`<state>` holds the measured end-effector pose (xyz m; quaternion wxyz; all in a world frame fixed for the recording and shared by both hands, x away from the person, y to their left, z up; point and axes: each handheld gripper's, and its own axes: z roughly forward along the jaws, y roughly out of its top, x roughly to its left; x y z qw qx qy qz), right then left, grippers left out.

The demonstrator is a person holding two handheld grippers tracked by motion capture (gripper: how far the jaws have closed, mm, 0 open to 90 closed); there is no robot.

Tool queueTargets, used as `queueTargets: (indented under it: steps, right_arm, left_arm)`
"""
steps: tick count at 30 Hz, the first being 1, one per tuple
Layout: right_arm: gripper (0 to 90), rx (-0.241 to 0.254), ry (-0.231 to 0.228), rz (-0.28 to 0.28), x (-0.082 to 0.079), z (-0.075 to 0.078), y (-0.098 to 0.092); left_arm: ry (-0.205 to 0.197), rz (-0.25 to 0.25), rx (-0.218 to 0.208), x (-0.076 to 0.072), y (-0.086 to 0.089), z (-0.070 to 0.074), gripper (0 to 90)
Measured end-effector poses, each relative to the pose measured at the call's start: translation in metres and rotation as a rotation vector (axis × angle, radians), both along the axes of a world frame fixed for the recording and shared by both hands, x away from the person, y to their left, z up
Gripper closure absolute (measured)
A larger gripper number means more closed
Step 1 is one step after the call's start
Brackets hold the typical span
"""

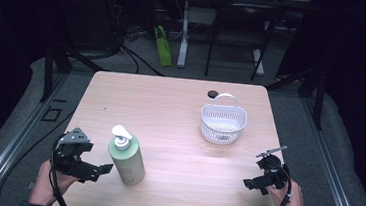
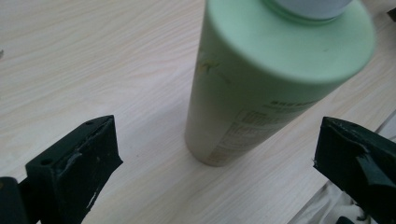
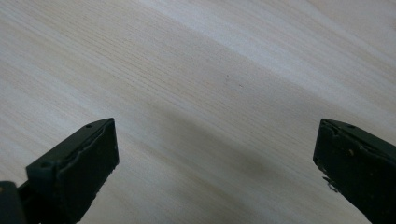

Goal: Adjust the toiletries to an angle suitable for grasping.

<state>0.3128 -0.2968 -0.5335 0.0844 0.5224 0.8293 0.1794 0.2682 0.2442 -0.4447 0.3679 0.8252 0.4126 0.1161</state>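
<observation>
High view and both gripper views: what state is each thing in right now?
Green pump bottle: upright on the table, ungripped, pump on.
White basket: upright, handle raised, looks empty.
Left gripper: open, jaws either side of the bottle, not touching.
Right gripper: open, above bare tabletop.
Black disc: lying flat behind the basket.

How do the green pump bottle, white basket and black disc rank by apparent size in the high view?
1. green pump bottle and white basket: about alike; the bottle stands nearer the camera, so no firm rank.
2. black disc: clearly smallest, by the far edge behind the basket.
</observation>
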Motion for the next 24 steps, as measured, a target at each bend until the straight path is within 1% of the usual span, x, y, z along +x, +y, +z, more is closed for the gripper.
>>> queueTargets:
  steps: [1,2,6,7,8,10,13,15,16,17,18,20,21,22,24]
  right_arm:
    - [0.0,0.000,0.000,0.000,0.000,0.000,0.000]
    - [0.0,0.000,0.000,0.002,0.000,0.000,0.000]
    - [0.0,0.007,0.012,0.003,0.000,0.000,0.001]
    - [0.0,0.007,0.012,0.003,0.000,0.000,0.001]
    - [0.0,0.002,0.013,0.014,0.000,0.000,0.001]
    - [0.0,0.003,0.012,0.019,0.000,-0.001,0.001]
    - [0.0,0.002,0.016,0.023,0.001,-0.001,0.002]
    - [0.0,0.016,0.019,0.020,0.001,-0.001,0.003]
    - [0.0,0.006,0.016,0.030,0.001,-0.002,0.004]
    - [0.0,0.006,0.016,0.030,0.001,-0.002,0.004]
    - [0.0,0.014,0.017,0.034,0.001,-0.001,0.004]
    - [0.0,0.011,0.015,0.037,0.001,-0.001,0.003]
    - [0.0,0.011,0.015,0.037,0.001,-0.001,0.003]
    - [0.0,0.021,0.019,0.026,0.001,-0.001,0.003]
    - [0.0,0.023,0.020,0.024,0.001,-0.001,0.003]
  left_arm:
    - [0.000,0.000,0.000,0.000,0.000,0.000,0.0]
    - [-0.014,0.004,0.012,-0.001,-0.004,0.002,0.0]
    - [-0.040,0.005,-0.040,-0.003,-0.007,0.005,0.0]
    - [-0.040,0.005,-0.040,-0.003,-0.007,0.005,0.0]
    - [-0.054,0.006,-0.076,-0.004,-0.010,0.006,0.0]
    - [-0.074,0.005,-0.095,-0.005,-0.014,0.008,0.0]
    - [-0.098,0.014,-0.102,-0.006,-0.021,0.010,0.0]
    - [-0.121,0.030,-0.101,-0.006,-0.025,0.013,0.0]
    - [-0.129,0.033,-0.107,-0.006,-0.027,0.014,0.0]
    - [-0.129,0.033,-0.107,-0.006,-0.027,0.014,0.0]
    - [-0.154,0.046,-0.113,-0.005,-0.030,0.017,0.0]
    - [-0.178,0.059,-0.130,-0.004,-0.033,0.020,0.0]
    - [-0.178,0.059,-0.130,-0.004,-0.033,0.020,0.0]
    - [-0.191,0.062,-0.146,-0.002,-0.035,0.022,0.0]
    - [-0.198,0.063,-0.146,-0.002,-0.037,0.023,0.0]
